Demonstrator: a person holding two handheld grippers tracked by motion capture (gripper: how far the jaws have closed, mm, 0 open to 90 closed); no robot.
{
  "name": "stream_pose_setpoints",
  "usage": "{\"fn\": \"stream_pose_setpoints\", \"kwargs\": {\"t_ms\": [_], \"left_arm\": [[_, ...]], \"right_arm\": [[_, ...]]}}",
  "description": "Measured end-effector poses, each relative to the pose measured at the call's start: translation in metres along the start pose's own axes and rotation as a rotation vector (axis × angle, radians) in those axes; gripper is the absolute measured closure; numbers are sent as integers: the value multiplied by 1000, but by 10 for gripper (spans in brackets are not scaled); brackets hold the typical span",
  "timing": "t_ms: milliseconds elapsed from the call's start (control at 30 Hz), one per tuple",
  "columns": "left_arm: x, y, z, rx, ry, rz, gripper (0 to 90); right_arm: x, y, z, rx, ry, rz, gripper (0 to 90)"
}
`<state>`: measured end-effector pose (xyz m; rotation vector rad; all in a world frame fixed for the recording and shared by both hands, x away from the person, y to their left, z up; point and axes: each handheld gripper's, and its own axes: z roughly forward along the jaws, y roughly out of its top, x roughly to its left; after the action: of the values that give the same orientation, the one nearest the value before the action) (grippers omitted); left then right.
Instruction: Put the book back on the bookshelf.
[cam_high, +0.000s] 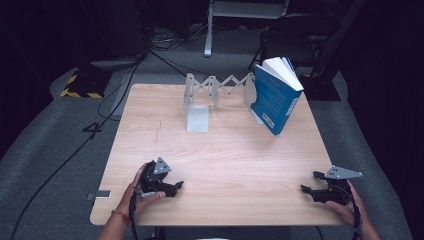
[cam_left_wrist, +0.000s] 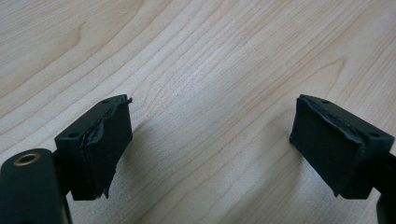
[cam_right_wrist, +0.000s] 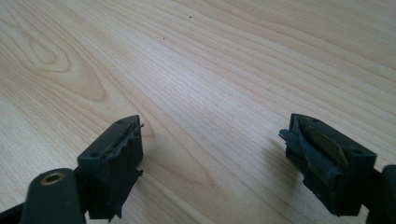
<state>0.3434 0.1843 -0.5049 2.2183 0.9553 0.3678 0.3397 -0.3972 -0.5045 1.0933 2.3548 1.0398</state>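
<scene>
Two grippers low near front edge of table (cam_high: 220, 150), both empty. Left gripper (cam_high: 176, 186) rests on wood, jaws wide apart, only bare table between pads (cam_left_wrist: 109, 149). Behind centre, white folding rack (cam_high: 220, 89) stands stretched out. Blue book (cam_high: 276, 95) leans tilted against rack's right end, pages fanning at top, well apart from both grippers. Right gripper (cam_high: 307, 184) jaws also spread wide, nothing held. Risk: book standing on lower corner; careless push may slide it down flat or off back edge. Grip on loose pages could tear them.
</scene>
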Motion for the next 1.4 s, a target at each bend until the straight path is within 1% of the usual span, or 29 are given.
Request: {"fn": "stream_pose_setpoints", "kwargs": {"t_ms": [233,267,533,867,1400], "left_arm": [[0,0,0,0,1,0,131],[-1,0,0,-2,0,-6,132],[-1,-1,-1,4,-4,-4,135],[0,-1,0,0,-8,-2,129],[1,0,0,2,-12,5,126]], "right_arm": [[0,0,0,-1,-2,-2,189],[0,0,0,0,-2,-1,189],[0,0,0,0,-4,2,186],[0,0,0,1,-12,5,178],[0,0,0,1,-11,7,177]]}}
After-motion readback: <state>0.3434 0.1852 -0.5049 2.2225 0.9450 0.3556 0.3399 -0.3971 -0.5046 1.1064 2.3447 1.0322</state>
